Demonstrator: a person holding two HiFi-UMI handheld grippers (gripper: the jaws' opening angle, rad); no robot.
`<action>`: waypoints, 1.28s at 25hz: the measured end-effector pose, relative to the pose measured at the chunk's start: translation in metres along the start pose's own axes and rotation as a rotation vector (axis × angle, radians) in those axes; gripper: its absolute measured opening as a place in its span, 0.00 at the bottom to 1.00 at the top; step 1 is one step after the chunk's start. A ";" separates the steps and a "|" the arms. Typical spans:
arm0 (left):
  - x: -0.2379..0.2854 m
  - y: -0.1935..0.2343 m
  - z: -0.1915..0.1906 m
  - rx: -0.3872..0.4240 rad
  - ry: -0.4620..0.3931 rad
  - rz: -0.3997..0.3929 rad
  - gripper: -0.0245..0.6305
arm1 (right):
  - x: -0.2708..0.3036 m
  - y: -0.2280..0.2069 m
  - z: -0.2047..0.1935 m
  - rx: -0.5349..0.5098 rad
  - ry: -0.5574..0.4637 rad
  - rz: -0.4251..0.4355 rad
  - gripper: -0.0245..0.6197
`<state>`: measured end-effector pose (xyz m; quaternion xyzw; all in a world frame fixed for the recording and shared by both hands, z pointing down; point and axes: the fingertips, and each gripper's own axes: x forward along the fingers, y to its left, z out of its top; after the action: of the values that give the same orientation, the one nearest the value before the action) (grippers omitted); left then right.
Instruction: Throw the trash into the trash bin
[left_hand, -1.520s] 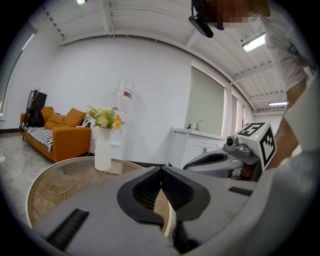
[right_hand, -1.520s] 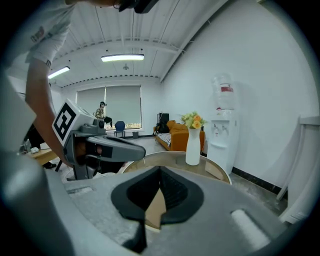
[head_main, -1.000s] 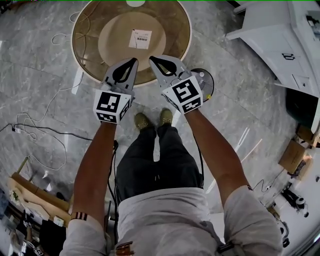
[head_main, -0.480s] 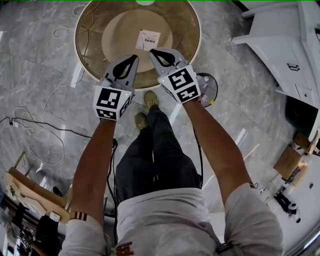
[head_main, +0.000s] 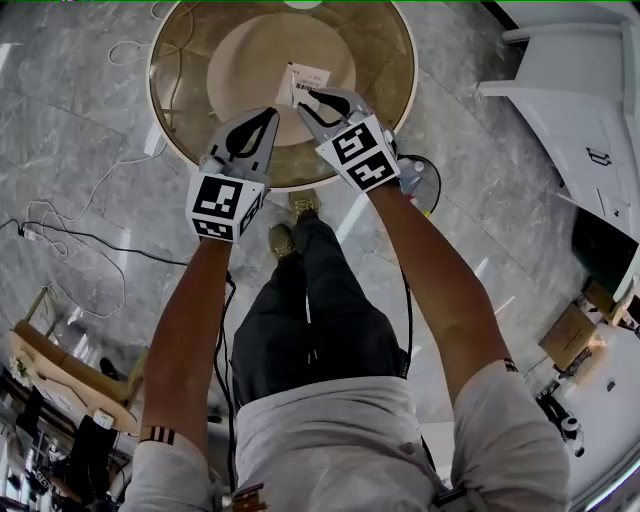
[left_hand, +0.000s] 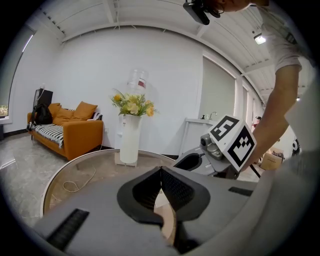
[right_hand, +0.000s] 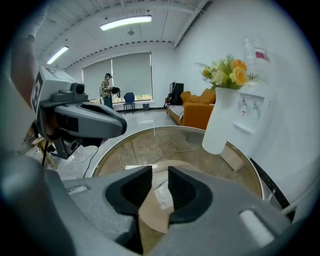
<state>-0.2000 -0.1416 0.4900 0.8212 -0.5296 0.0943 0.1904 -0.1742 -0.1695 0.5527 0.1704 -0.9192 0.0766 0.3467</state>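
Note:
A white printed slip of paper (head_main: 306, 77) lies on the round glass-topped table (head_main: 398, 105). My right gripper (head_main: 306, 97) hovers just over the slip's near edge. Its jaws are opening, and in the right gripper view the pale slip (right_hand: 162, 196) shows through the gap, below the pads and not pressed by them. My left gripper (head_main: 268, 116) hangs beside it to the left over the table, its jaws shut (left_hand: 161, 171) with nothing between them. A small round dark trash bin (head_main: 421, 183) stands on the floor by the table's right rim.
A white vase of flowers (right_hand: 223, 120) stands on the far side of the table. Cables (head_main: 60, 240) trail across the marble floor at left. A white cabinet (head_main: 575, 110) fills the right. An orange sofa (left_hand: 75, 132) and a distant person (right_hand: 106, 90) are farther off.
Both grippers have moved forward and down over the table. The right one has reached the paper slip and its jaws have parted. The left stays shut.

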 end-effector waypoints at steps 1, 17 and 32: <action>0.002 0.002 -0.002 -0.004 0.003 0.004 0.04 | 0.005 -0.001 -0.003 -0.002 0.010 0.010 0.20; 0.034 0.030 -0.011 -0.044 0.027 0.075 0.04 | 0.063 -0.026 -0.050 -0.086 0.214 0.128 0.36; 0.050 0.046 -0.011 -0.072 0.026 0.097 0.04 | 0.082 -0.033 -0.068 -0.122 0.266 0.145 0.37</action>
<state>-0.2202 -0.1951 0.5278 0.7860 -0.5693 0.0950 0.2217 -0.1780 -0.2039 0.6591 0.0708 -0.8781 0.0675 0.4684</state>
